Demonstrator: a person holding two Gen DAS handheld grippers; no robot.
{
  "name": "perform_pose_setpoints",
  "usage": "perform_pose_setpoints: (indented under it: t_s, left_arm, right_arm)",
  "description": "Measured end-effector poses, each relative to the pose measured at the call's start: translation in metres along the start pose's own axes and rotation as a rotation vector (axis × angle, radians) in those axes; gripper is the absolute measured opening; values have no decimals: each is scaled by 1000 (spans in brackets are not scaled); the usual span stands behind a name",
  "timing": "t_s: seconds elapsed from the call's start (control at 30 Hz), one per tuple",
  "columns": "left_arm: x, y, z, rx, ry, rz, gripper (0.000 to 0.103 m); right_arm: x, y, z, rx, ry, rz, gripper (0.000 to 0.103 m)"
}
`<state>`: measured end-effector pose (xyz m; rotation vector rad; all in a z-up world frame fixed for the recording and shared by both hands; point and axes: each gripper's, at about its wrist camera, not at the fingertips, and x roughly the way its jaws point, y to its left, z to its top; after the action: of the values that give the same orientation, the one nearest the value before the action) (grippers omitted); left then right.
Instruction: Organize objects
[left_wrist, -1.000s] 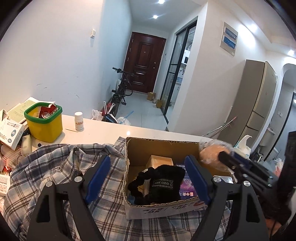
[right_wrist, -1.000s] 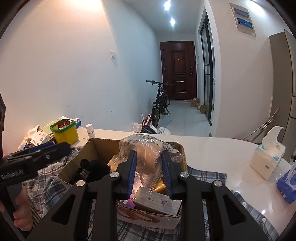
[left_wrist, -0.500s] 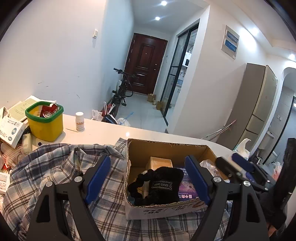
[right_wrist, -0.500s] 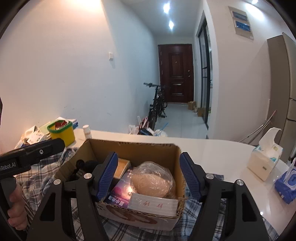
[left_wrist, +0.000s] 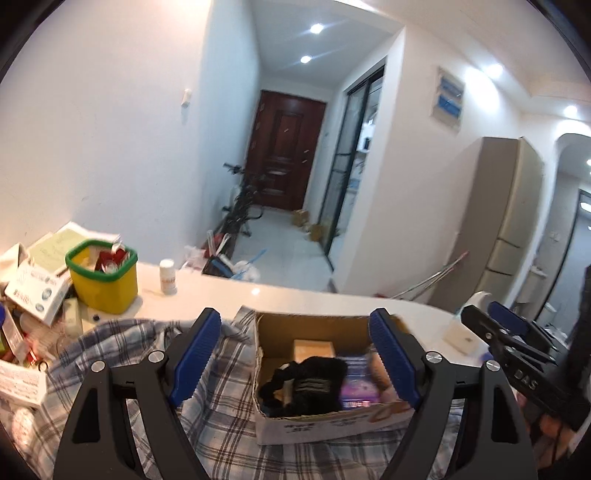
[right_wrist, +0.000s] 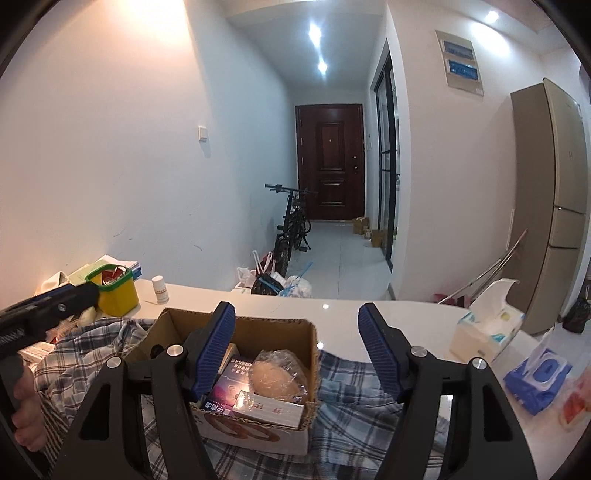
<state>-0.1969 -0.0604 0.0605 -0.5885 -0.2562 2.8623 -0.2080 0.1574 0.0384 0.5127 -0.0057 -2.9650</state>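
An open cardboard box (left_wrist: 325, 417) (right_wrist: 258, 328) stands on a plaid shirt (left_wrist: 207, 435) on the white counter. In it lie a black glove (left_wrist: 306, 384), a purple packet (right_wrist: 232, 376), a small tan box (left_wrist: 312, 347) and a plastic-wrapped bun (right_wrist: 275, 376). My left gripper (left_wrist: 295, 358) is open and empty, held above the box's near side. My right gripper (right_wrist: 297, 350) is open and empty, above the box's right end. The right gripper also shows in the left wrist view (left_wrist: 517, 339).
A yellow tub with a green rim (left_wrist: 103, 277) and a white pill bottle (left_wrist: 168, 277) stand at the back left beside loose boxes and papers (left_wrist: 33, 288). A tissue box (right_wrist: 484, 325) and a blue wipes pack (right_wrist: 539, 376) sit on the right of the counter.
My right gripper opened and let go of the wrapped bun, which now lies in the box. The right gripper then drew back and to the right. The left gripper rose slightly.
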Motion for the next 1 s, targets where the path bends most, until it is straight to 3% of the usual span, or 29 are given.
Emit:
perform_pose_setpoints:
  t_s: [0.1, 0.23, 0.37, 0.43, 0.57, 0.73, 0.83, 0.93, 1.0]
  left_arm:
    - [-29, -5, 7, 59, -50, 35, 84]
    - [-69, -9, 10, 75, -116, 8, 84]
    - [-106, -12, 4, 89, -144, 8, 85]
    - [-123, -12, -4, 111, -158, 7, 87]
    - [-152, -7, -15, 125, -199, 54, 88]
    - [-181, -1, -19, 58, -264, 15, 88]
    - [-194, -9, -23, 76, -289, 5, 89]
    - [-208, -16, -29, 87, -326, 7, 103]
    - [-223, -19, -36, 78, -390, 30, 103]
  right_arm:
    - [-21, -7, 6, 25, -15, 3, 68]
    - [-44, -9, 11, 64, -27, 29, 68]
    - [-82, -8, 17, 84, -103, 100, 68]
    - [-102, -1, 20, 43, -139, 117, 68]
    - [-145, 18, 16, -71, -260, 43, 69]
    - [-188, 33, 9, -61, -345, 18, 79]
    - [-216, 35, 3, -45, -393, 63, 88]
    - [-230, 34, -4, -9, -400, 59, 94]
    - [-234, 34, -8, 7, -395, 52, 98]
